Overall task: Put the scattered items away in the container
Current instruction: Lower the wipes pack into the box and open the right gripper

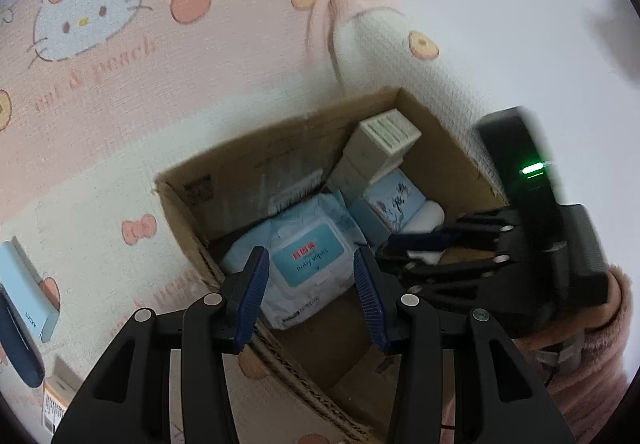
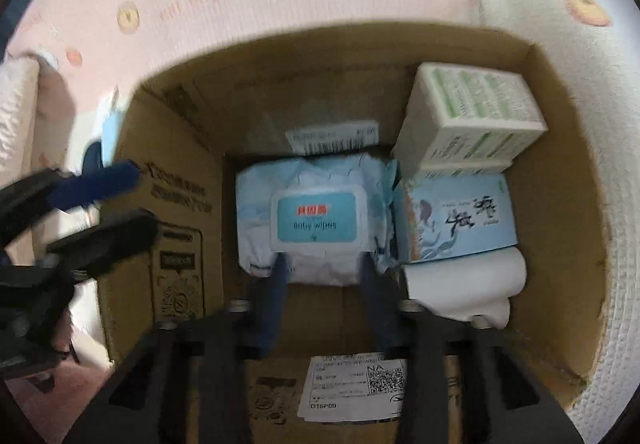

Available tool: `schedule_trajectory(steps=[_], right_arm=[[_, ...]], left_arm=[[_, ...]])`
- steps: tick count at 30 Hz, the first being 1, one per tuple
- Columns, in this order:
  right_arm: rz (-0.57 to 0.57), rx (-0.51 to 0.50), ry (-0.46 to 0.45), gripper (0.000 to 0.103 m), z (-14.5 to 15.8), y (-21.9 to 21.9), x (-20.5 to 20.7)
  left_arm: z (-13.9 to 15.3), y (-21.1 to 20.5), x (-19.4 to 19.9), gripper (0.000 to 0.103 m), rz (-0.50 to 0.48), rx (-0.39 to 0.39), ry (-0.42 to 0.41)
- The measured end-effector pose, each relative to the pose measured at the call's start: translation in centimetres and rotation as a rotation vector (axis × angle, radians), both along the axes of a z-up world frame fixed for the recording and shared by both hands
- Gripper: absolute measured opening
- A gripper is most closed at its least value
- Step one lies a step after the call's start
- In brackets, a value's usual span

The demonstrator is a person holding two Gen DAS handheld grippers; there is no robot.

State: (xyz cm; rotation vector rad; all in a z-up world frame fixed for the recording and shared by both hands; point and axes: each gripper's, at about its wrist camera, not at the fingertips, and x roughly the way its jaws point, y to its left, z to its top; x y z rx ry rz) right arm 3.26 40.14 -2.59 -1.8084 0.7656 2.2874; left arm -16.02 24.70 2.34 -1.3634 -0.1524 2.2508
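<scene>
A: We had the right hand-held gripper (image 2: pixel 322 272) pointed down into the cardboard box (image 2: pixel 560 228), and the baby wipes pack (image 2: pixel 316 212) lay on the box floor just beyond its fingertips.

B: Its jaws stood partly apart, with nothing between the pads (image 2: pixel 280 276). They reached the near edge of the pack, though the blur kept us from telling whether they touched it.

A: Our left hand-held gripper (image 1: pixel 310 284) hovered over the near wall of the box, jaws open and empty, the same pack showing in the gap below.

B: Beside the pack we saw a blue illustrated box (image 2: pixel 456 220), a white roll (image 2: pixel 464 280) just in front of it, and a green-and-white carton (image 2: pixel 472 112) leaning in the corner above.

A: Everything there sat close together, crowding the right side of the box.

B: Outside, on the pink cat-print mat (image 1: pixel 120 84), a light blue box (image 1: pixel 28 284) and a dark blue case (image 1: pixel 16 344) lay touching each other, well apart from the cardboard box.
</scene>
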Motion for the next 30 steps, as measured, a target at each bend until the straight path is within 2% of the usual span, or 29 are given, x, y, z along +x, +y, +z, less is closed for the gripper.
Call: schedule_trajectory(steps=[2, 4, 8, 9, 10, 15, 19, 20, 21, 25, 27, 28, 30], right_arm=[[0.038, 0.015, -0.079, 0.027, -1.3, -0.6, -1.1], [0.083, 0.0, -0.133, 0.027, -2.3, -1.1, -1.9], [0.094, -0.208, -0.202, 0.027, -4.4, -2.2, -3.4], [0.102, -0.231, -0.213, 0.027, -4.7, -2.6, -3.6], [0.171, -0.25, -0.237, 0.027, -4.8, -3.1, -3.8], [0.269, -0.156, -0.353, 0.027, -7.3, -4.9, -4.9], [0.317, -0.089, -0.458, 0.027, -10.5, -4.8, -5.4], [0.303, -0.113, -0.468, 0.027, -11.0, -4.5, -5.5], [0.278, -0.14, -0.474, 0.027, -11.3, -4.1, -5.6], [0.237, -0.145, -0.441, 0.027, -11.3, -3.6, -6.3], [0.247, -0.119, -0.445, 0.027, -11.1, -4.1, -6.2], [0.287, -0.103, -0.44, 0.027, -10.8, -4.8, -6.1], [0.308, -0.117, -0.429, 0.027, -10.1, -5.5, -5.8]], left_arm=[[0.2, -0.7, 0.1, 0.032, 0.02, -0.004, 0.029], [0.3, -1.5, 0.0, 0.032, 0.022, 0.028, 0.029], [0.7, -3.5, -0.4, 0.031, 0.034, 0.096, 0.044], [0.9, -3.9, -0.5, 0.031, 0.03, 0.112, 0.054], [1.2, -4.5, -0.5, 0.031, 0.033, 0.127, 0.075], [2.3, -6.0, -1.1, 0.031, 0.053, 0.173, 0.15], [1.8, -6.5, -2.0, 0.031, 0.05, 0.169, 0.128], [1.5, -6.9, -2.3, 0.031, 0.061, 0.179, 0.113], [1.2, -7.5, -2.6, 0.031, 0.066, 0.194, 0.094], [0.0, -9.4, -3.3, 0.031, 0.092, 0.248, 0.007], [-0.4, -10.0, -3.3, 0.031, 0.104, 0.237, -0.022], [-0.5, -10.2, -3.2, 0.031, 0.101, 0.229, -0.027], [-0.4, -10.4, -2.7, 0.031, 0.1, 0.201, -0.021]])
